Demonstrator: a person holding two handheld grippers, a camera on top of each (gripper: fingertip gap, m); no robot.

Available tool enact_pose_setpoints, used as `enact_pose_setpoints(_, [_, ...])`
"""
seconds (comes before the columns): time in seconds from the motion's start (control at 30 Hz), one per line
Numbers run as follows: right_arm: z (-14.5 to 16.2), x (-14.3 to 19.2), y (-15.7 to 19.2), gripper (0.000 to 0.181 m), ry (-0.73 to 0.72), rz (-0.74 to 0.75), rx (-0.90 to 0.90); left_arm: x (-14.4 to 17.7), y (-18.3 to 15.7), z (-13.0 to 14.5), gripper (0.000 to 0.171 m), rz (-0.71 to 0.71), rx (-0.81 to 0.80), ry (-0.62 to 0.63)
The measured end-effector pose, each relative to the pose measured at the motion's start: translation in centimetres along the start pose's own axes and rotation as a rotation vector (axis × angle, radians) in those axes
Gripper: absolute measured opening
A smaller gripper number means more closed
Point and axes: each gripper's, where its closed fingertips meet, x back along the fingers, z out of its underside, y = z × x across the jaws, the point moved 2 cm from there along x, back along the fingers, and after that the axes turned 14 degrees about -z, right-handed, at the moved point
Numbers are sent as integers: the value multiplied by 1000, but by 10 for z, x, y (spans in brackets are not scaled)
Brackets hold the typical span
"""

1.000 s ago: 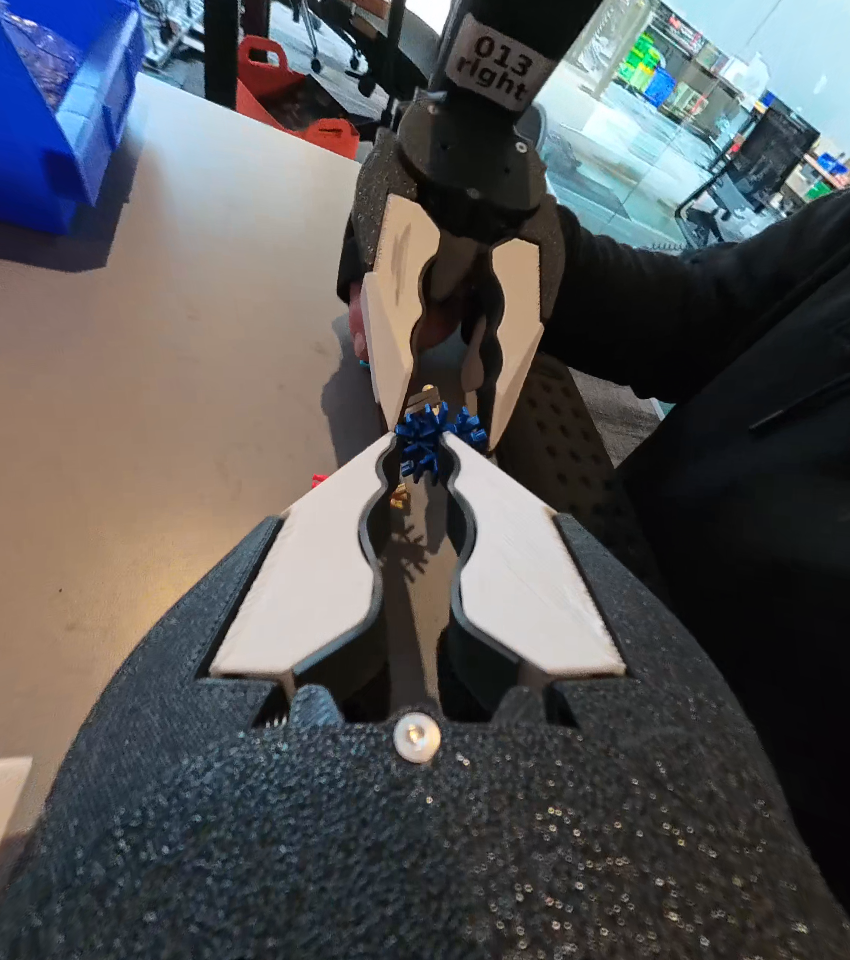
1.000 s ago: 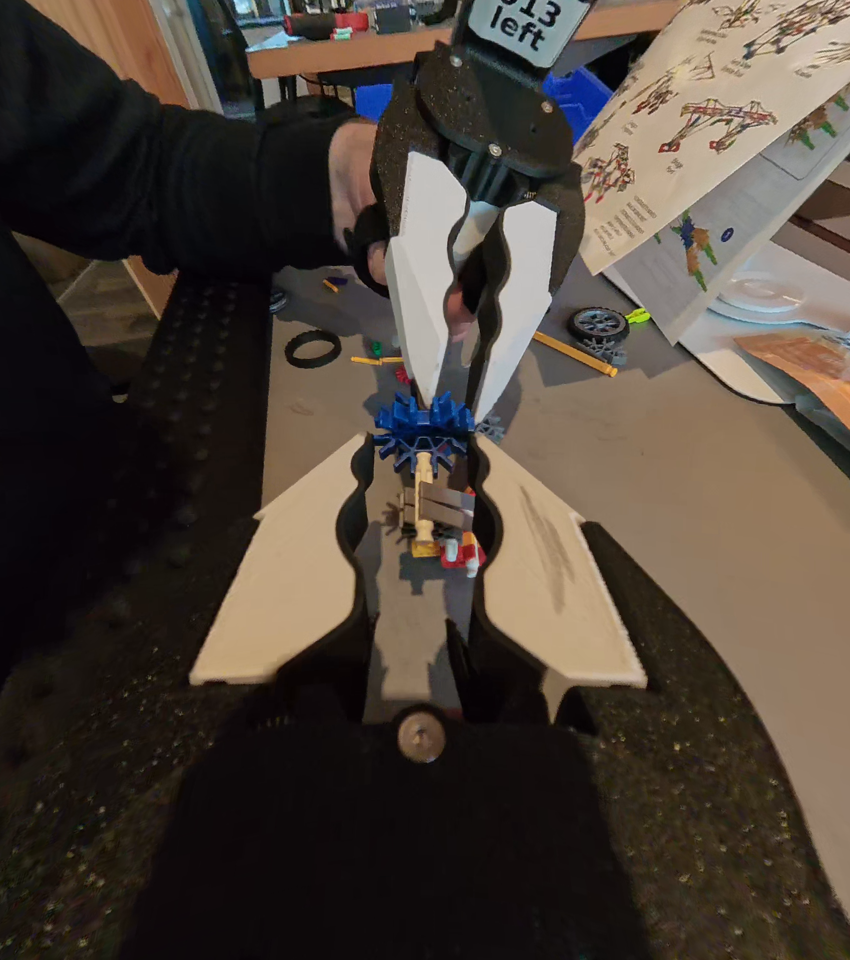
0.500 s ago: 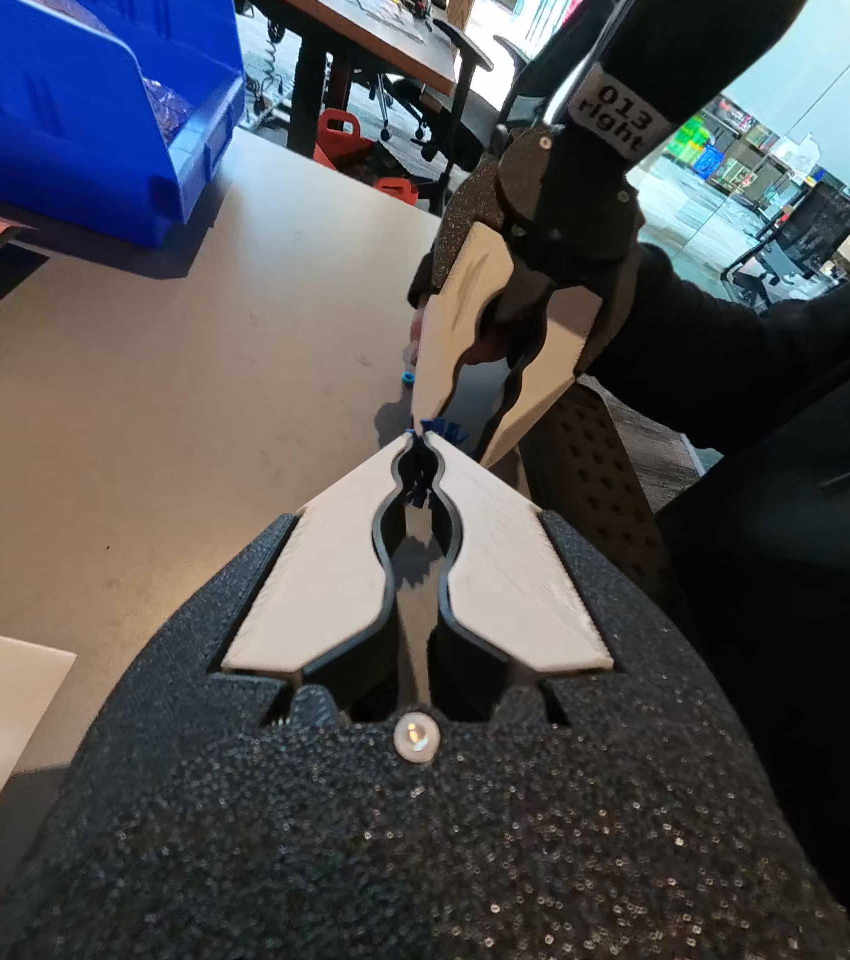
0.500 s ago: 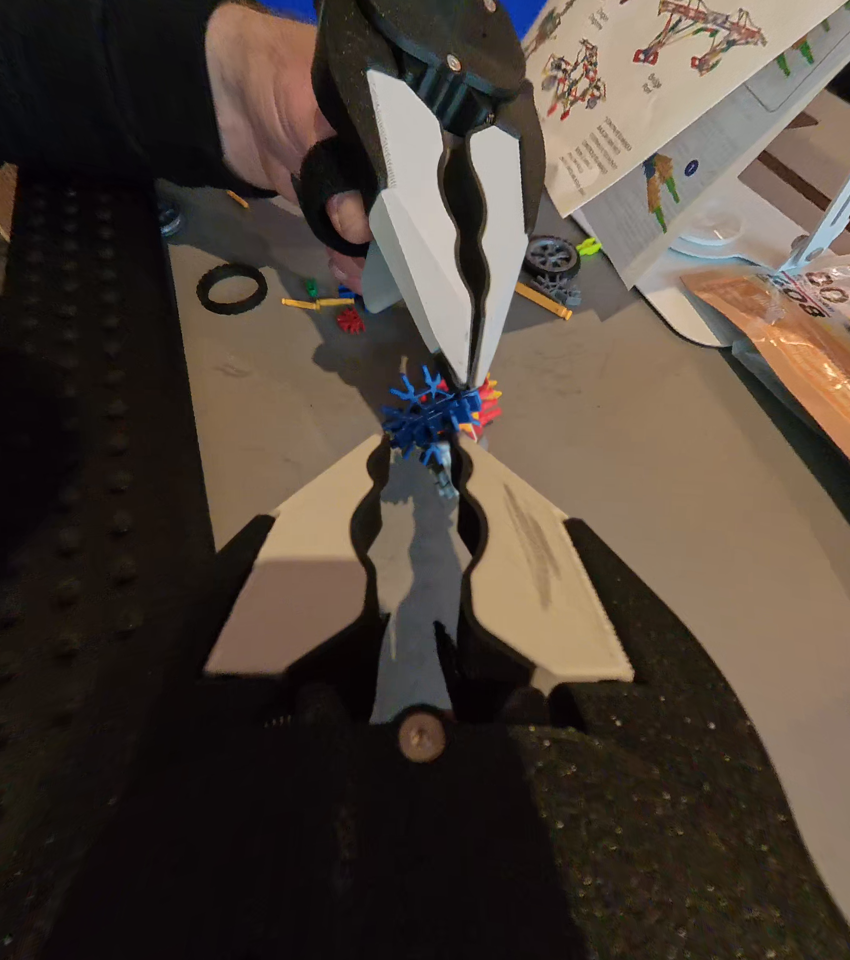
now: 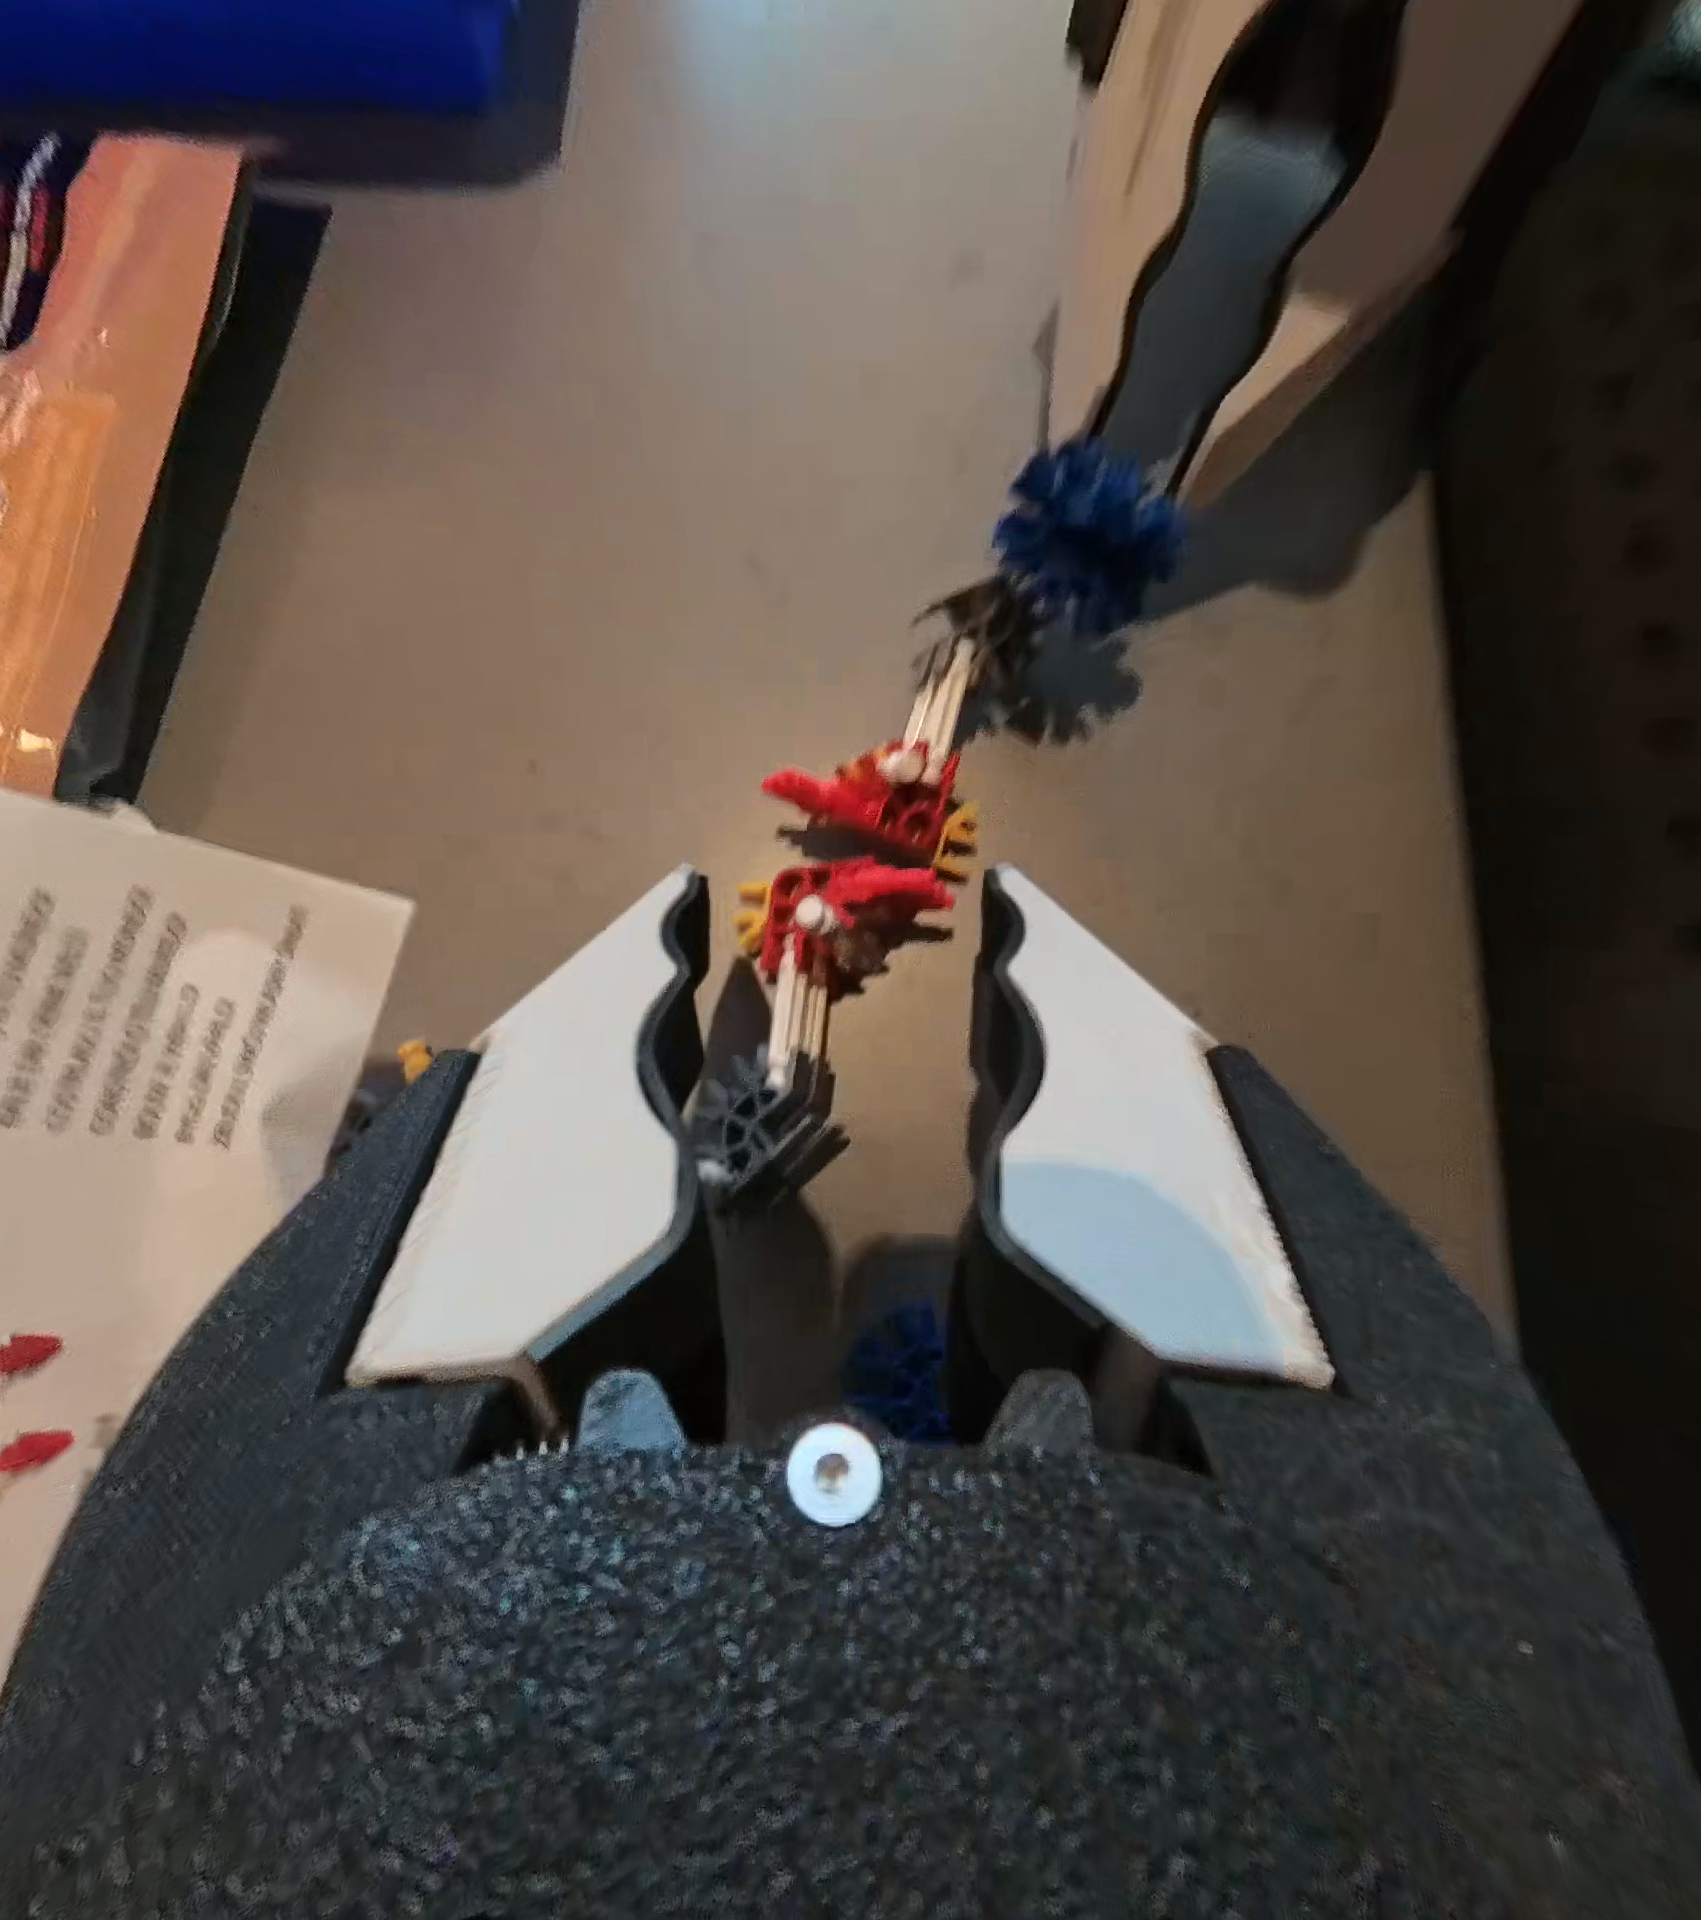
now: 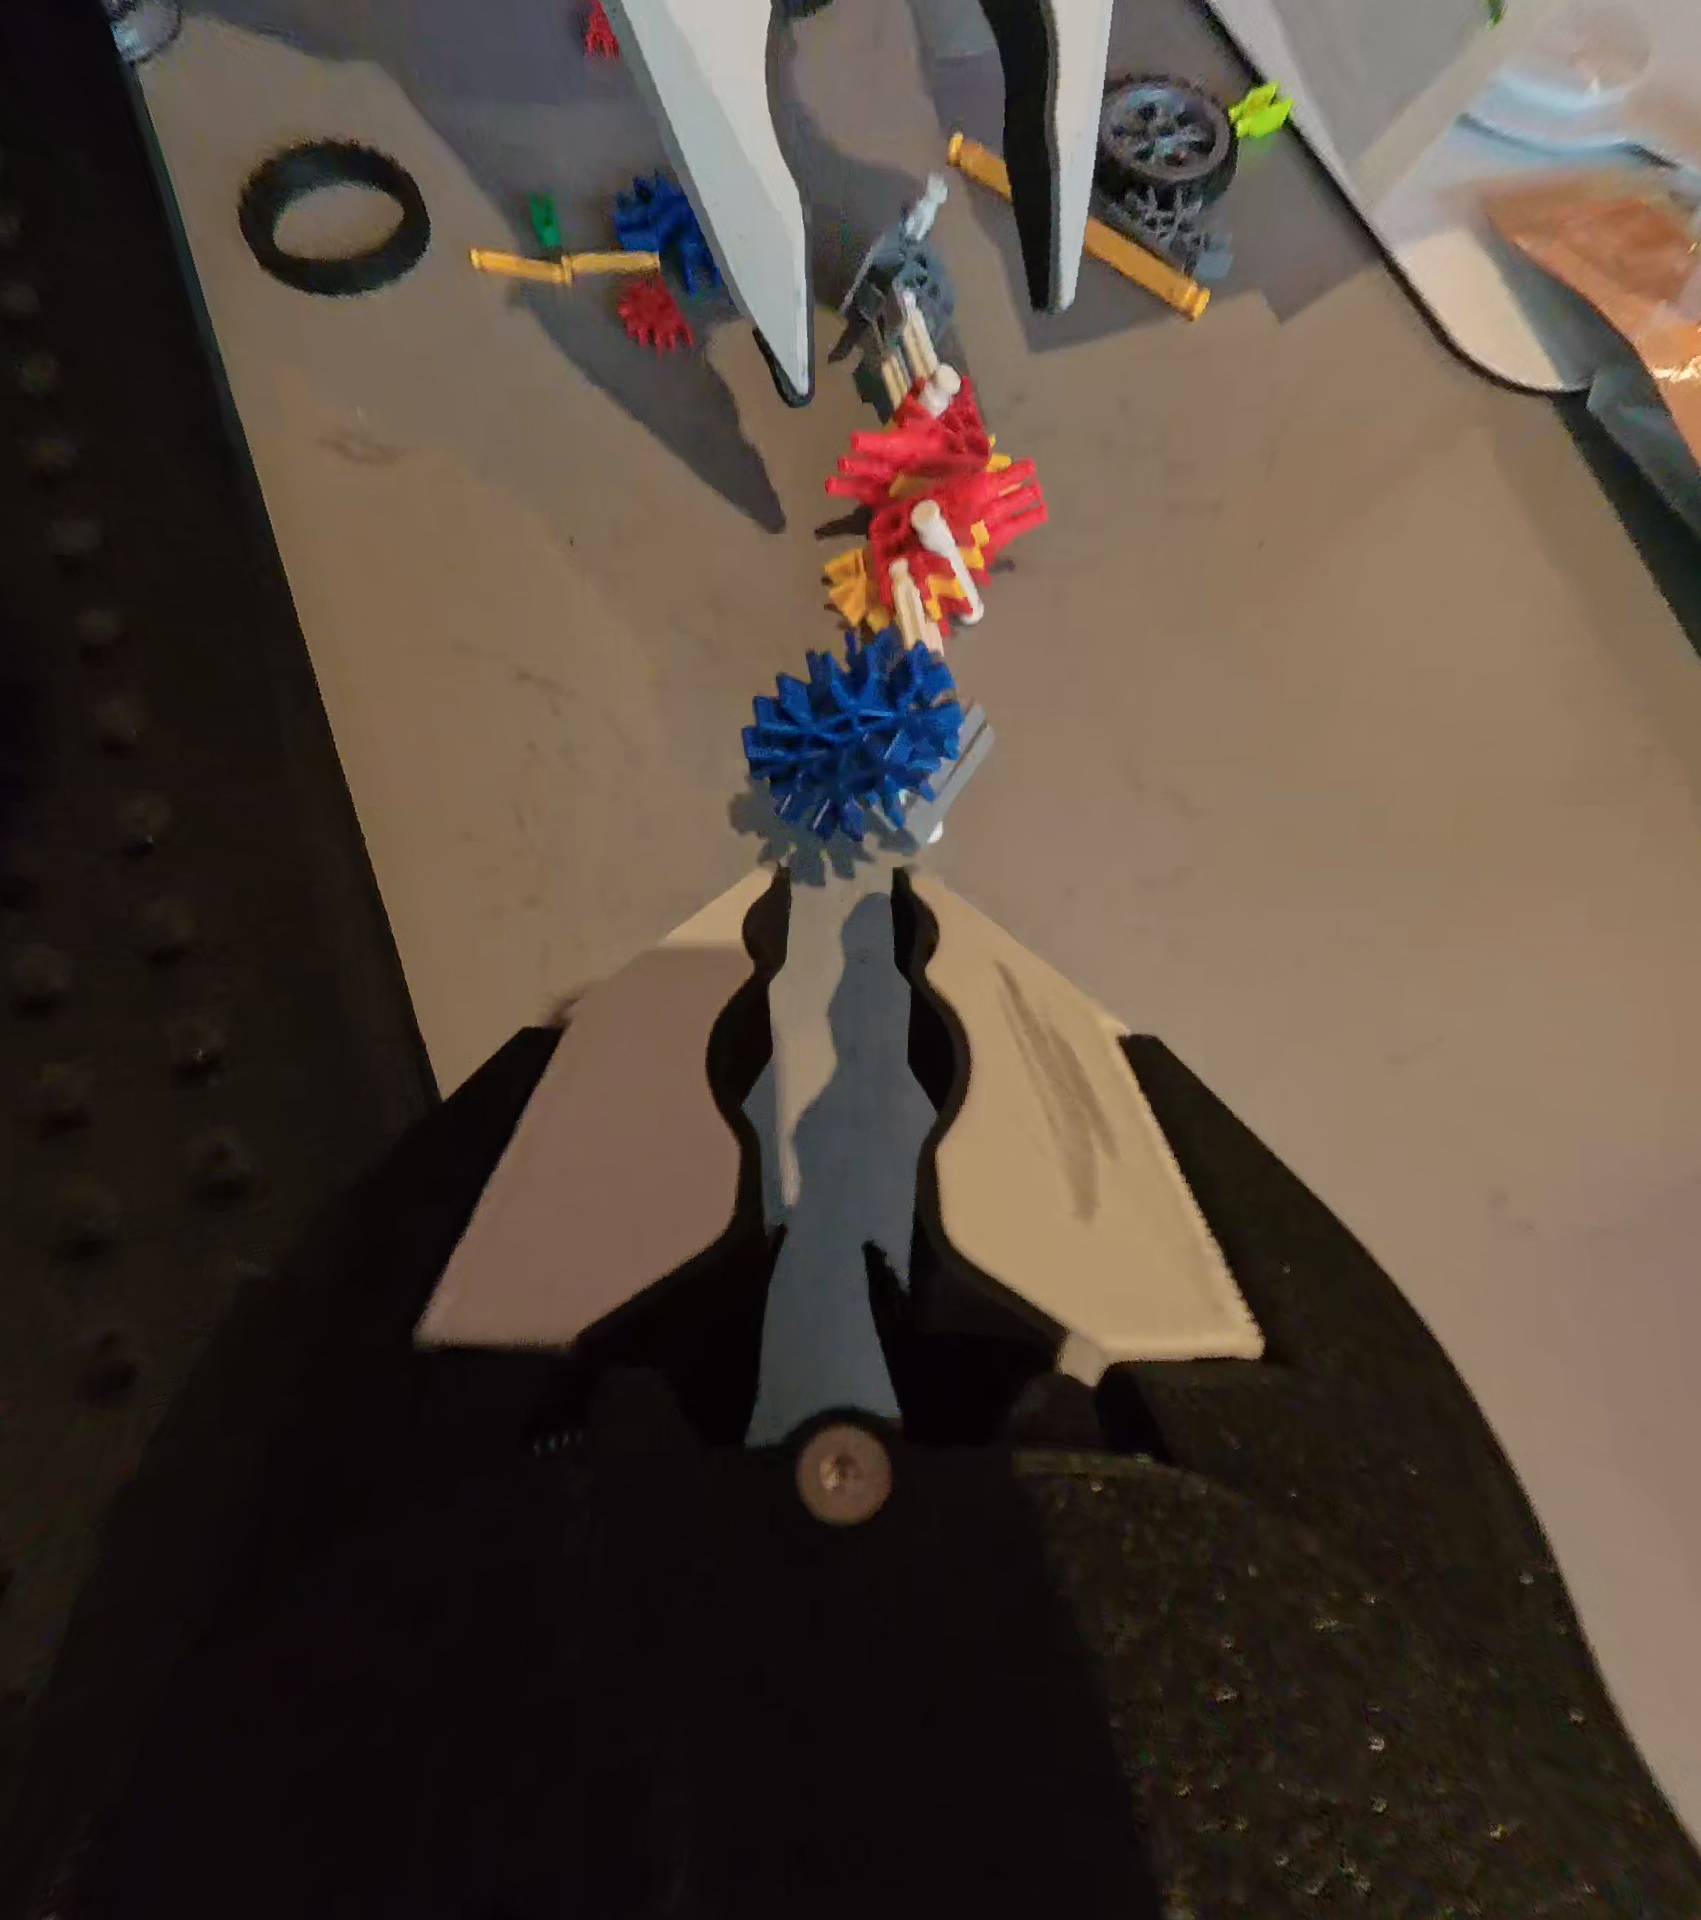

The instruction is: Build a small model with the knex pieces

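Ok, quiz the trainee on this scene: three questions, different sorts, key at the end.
1. True or false: the left tool is clamped shut on the red connectors.
2. Which colour of connector lies just ahead of the right tool? A red, B blue, C green.
3. Fill in: the black tyre ring lies flat on the grey ____.

Key: 1 false, its fingers stand wide apart; 2 B; 3 table.
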Motion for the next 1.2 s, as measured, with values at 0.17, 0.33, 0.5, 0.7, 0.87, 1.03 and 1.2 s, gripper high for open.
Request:
enact_pose_setpoints(0.17, [7, 10, -2, 21, 12, 31, -18, -12, 1, 25, 50, -28, -68, 92])
enact_pose_setpoints(0.33, [8, 16, 1, 21, 14, 71, -17, -18, 6, 31, 20, -82, -103, 104])
enact_pose_setpoints(0.5, [2, 26, 1, 21, -10, 125, -18, -13, 9, 34, 19, -126, -139, 95])
enact_pose_setpoints(0.7, [-27, 38, 16, 23, -124, 172, 17, 11, 9, 19, 5, -180, -154, -4])
enact_pose_setpoints(0.87, [-33, 38, 20, 23, -155, 190, 14, 13, 6, 11, 5, -208, -195, -59])
enact_pose_setpoints(1.03, [-48, 40, 30, 38, -294, 177, -23, 27, -21, -28, 5, -188, -253, -258])
enact_pose_setpoints(1.2, [-54, 34, 40, 49, -308, 217, 31, 29, -54, -61, 4, -5, -132, -385])
